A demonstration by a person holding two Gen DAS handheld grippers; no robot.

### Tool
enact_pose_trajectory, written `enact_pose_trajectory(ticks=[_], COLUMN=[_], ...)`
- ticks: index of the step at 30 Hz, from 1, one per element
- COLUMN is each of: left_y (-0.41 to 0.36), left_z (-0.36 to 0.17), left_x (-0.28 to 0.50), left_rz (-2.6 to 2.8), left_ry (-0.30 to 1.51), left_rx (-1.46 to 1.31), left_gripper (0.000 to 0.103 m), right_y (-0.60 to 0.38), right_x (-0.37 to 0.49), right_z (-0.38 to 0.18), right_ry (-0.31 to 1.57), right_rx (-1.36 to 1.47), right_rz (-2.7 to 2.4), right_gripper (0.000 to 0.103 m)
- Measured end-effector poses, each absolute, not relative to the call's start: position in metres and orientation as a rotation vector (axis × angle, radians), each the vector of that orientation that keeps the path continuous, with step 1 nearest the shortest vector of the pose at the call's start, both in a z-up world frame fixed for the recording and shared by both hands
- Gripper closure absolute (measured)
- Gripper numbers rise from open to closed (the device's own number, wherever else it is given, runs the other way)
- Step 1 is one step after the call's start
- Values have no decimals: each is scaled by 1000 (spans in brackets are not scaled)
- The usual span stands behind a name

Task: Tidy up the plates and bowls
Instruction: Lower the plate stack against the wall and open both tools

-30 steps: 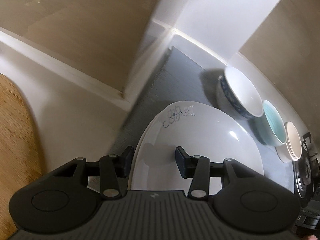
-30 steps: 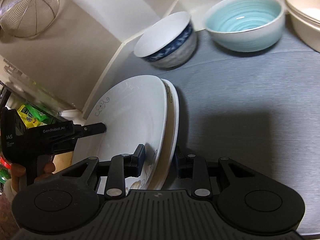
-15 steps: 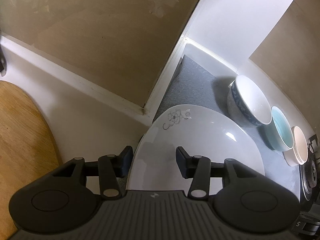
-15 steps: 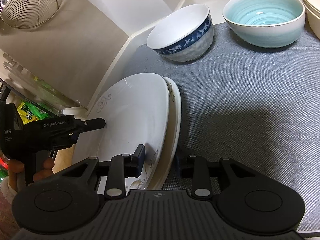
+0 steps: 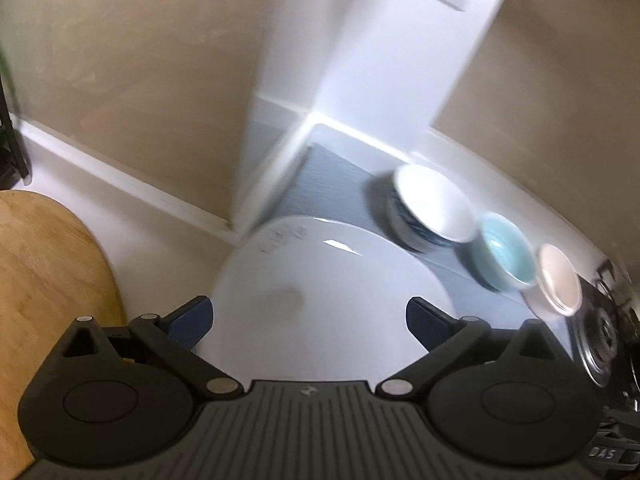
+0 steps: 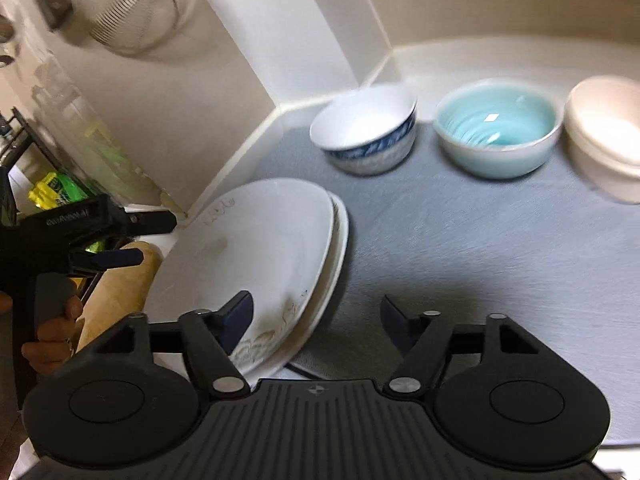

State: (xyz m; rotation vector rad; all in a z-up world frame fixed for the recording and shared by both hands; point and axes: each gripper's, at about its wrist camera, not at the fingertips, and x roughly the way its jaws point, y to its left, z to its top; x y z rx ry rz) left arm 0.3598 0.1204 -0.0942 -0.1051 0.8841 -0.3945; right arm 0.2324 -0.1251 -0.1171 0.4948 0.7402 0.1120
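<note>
Two white plates (image 6: 264, 248) are stacked at the left edge of a grey mat (image 6: 460, 248); the top plate (image 5: 320, 300) also fills the middle of the left wrist view. My left gripper (image 5: 308, 322) is open, its jaws wide apart over the plate's near edge; it also shows at the left in the right wrist view (image 6: 156, 236). My right gripper (image 6: 316, 316) is open, its jaws on either side of the plates' near rim. Behind stand a blue-patterned bowl (image 6: 366, 130), a turquoise bowl (image 6: 496, 132) and stacked cream bowls (image 6: 608, 128).
A white wall corner (image 5: 280, 152) rises just behind the plates. A wooden board (image 5: 44, 280) lies at the left, a wooden rolling pin (image 6: 120, 284) beside the plates. A metal strainer (image 6: 132, 4) hangs above. A stove burner (image 5: 600, 340) is at the far right.
Both grippers have opened and let go of the plates, which now rest on the mat. Both have drawn back and risen a little.
</note>
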Motion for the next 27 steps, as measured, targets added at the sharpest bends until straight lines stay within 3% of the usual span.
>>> enact_pose_trajectory(ticks=[8, 27], left_y=[64, -5], left_z=[-95, -97], left_x=[287, 226], left_rz=[-415, -522], left_ry=[931, 920], left_rx=[28, 193], left_gripper=[0, 0], right_y=[-124, -164], right_x=[166, 102], right_z=[-79, -66], right_ry=[694, 641], right_rx=[345, 352], right_rz=[40, -75], right_gripper=[15, 15])
